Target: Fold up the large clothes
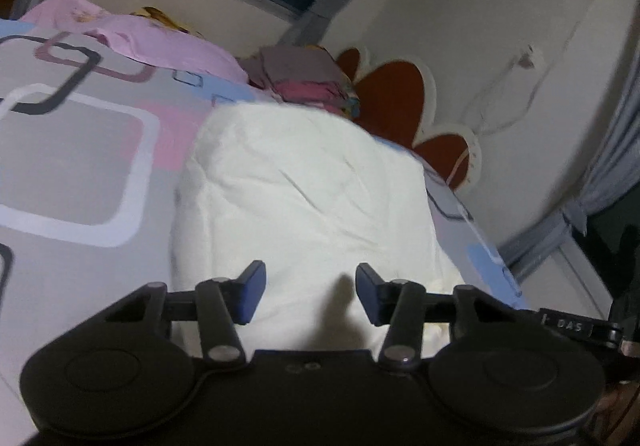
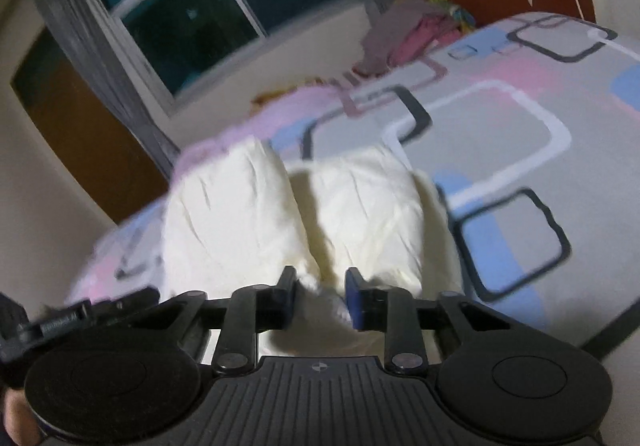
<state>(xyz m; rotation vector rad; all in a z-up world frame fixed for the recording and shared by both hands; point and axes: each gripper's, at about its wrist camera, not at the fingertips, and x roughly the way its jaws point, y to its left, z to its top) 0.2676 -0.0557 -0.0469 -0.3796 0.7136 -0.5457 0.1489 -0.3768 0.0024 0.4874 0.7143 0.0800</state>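
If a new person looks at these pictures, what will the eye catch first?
First, the cream garment, lying bright in the middle of the patterned bedspread. Then the red flower-shaped headboard against the wall, and the pile of coloured clothes just in front of it.

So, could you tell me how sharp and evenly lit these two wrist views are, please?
Left wrist view: motion-smeared bedspread, cream garment bright, left gripper casting a shadow on it. Right wrist view: blurrier, window dark, garment nearly washed out, fisheye bending the bed edge.
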